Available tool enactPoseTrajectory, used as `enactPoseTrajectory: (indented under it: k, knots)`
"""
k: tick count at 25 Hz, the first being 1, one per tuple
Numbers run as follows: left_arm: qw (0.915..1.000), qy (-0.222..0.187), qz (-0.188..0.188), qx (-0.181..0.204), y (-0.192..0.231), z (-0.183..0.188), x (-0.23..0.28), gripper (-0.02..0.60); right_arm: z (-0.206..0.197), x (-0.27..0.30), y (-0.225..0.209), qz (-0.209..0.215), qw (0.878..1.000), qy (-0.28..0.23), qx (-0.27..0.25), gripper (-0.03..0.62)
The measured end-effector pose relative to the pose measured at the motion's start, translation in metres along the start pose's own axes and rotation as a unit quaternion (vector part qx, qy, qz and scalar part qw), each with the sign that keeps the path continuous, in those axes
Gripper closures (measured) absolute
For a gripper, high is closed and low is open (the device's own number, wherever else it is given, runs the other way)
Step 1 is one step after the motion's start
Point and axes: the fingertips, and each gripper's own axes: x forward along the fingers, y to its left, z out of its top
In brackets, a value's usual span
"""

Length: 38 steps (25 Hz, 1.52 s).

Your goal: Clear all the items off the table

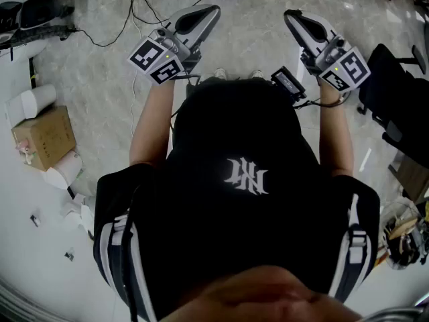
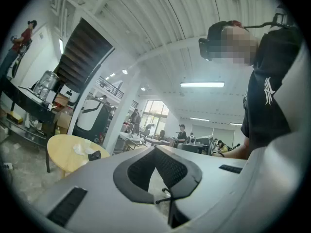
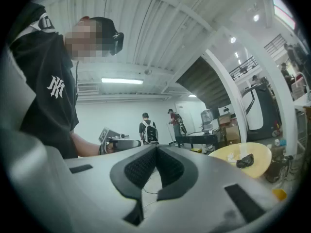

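A round yellow table (image 2: 63,152) stands well off from me, small in both gripper views. On it lie a crumpled white thing (image 2: 79,148) and a small dark object (image 2: 95,155). In the right gripper view the same table (image 3: 257,152) carries the dark object (image 3: 245,160) and the white thing (image 3: 232,155). Both grippers are held level in front of the person, away from the table. The left gripper (image 1: 204,12) has its jaws together with nothing between them (image 2: 155,148). The right gripper (image 1: 293,15) is likewise shut and empty (image 3: 156,148).
On the floor at the left sit a cardboard box (image 1: 43,136) and white paper rolls (image 1: 33,100). Cables (image 1: 134,19) trail over the marble floor ahead. A black chair (image 1: 395,99) stands at the right. Several people and a black table (image 3: 199,139) are in the background.
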Motion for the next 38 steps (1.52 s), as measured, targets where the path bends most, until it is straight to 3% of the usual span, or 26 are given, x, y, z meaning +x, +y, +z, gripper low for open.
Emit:
enactPoseTrajectory:
  k: [15, 18, 23, 28, 34, 38]
  knots:
    - [0.9999, 0.004, 0.001, 0.013, 0.000, -0.004, 0.012, 0.569, 0.014, -0.013, -0.011, -0.008, 0.999, -0.031, -0.004, 0.592]
    - [0.9999, 0.004, 0.013, 0.009, 0.005, -0.010, 0.020, 0.569, 0.018, -0.028, -0.020, -0.015, 0.999, -0.033, -0.009, 0.507]
    - [0.9993, 0.009, 0.032, 0.020, 0.006, -0.008, 0.042, 0.569, 0.031, -0.055, -0.048, -0.028, 0.999, -0.033, -0.032, 0.504]
    - [0.9985, 0.029, 0.038, 0.026, 0.008, -0.021, 0.066, 0.569, 0.023, -0.059, -0.081, -0.033, 0.998, -0.031, -0.038, 0.442]
    - [0.9986, 0.038, 0.035, 0.015, 0.049, -0.014, 0.073, 0.569, 0.028, -0.039, -0.120, -0.041, 0.998, -0.012, -0.039, 0.437]
    - [0.9994, 0.028, 0.017, 0.013, 0.093, 0.000, 0.086, 0.569, 0.035, -0.028, -0.164, -0.073, 0.997, -0.004, -0.038, 0.437]
